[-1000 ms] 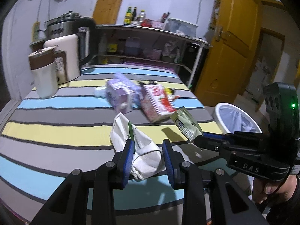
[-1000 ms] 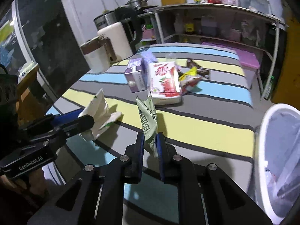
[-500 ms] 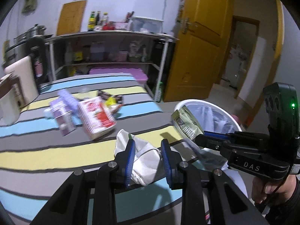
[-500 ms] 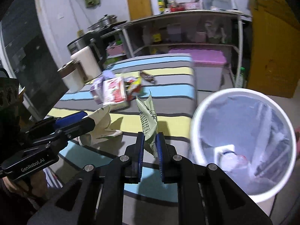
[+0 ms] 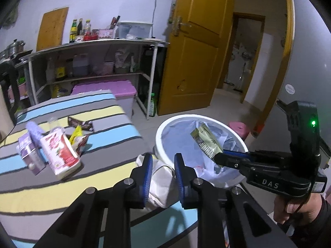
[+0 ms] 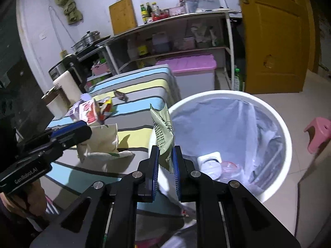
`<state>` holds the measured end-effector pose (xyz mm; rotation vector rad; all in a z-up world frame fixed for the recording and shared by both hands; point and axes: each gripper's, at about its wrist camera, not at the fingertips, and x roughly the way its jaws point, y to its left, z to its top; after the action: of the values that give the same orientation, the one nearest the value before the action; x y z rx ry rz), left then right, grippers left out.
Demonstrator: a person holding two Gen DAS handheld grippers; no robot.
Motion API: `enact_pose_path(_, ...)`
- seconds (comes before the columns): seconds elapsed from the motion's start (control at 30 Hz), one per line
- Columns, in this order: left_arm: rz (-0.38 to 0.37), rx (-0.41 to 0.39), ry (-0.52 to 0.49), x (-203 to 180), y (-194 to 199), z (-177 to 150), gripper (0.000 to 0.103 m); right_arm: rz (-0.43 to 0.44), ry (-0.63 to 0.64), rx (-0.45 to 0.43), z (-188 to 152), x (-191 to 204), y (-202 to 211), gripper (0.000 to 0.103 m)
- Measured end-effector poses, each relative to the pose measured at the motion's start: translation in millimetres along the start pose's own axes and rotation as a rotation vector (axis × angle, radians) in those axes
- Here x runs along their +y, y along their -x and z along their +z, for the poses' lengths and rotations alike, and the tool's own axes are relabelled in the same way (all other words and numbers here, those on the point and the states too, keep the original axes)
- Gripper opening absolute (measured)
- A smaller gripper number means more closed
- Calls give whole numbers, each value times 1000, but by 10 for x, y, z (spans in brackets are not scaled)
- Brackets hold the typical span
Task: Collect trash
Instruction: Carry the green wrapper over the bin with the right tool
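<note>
Wrapper (image 6: 163,132) stands upright, long axis vertical, pinched tight in the right gripper (image 6: 165,165), with the bin (image 6: 285,136) mouth at two o'clock, nearer this hand. Left gripper (image 5: 162,177) is closing on the white bag (image 5: 160,184), rim at one o'clock.

Both wrist cams angled down, close, sharing white bin (image 5: 161,132), striped table (image 6: 132,88)

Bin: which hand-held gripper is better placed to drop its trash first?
Right gripper: its green packet hangs at the bin rim. Left gripper, closing around white bag, sits short of it.
</note>
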<state>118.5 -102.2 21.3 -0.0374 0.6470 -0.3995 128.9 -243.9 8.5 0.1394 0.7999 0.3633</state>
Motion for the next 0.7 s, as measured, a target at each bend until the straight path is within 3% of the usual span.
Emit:
enact_pose_path(0.43,45,-11,0,76,89,21,16,-3,-29,-2,-45,-160,-10,14)
enact_pose_path(0.53,57,-18,4,123,141,25,10,-1,-28,-4,-47,-151,0,14)
enact_pose_path(0.7,78,12,7,214,172,-95,8,5,-26,-2,-49,-135,6,14)
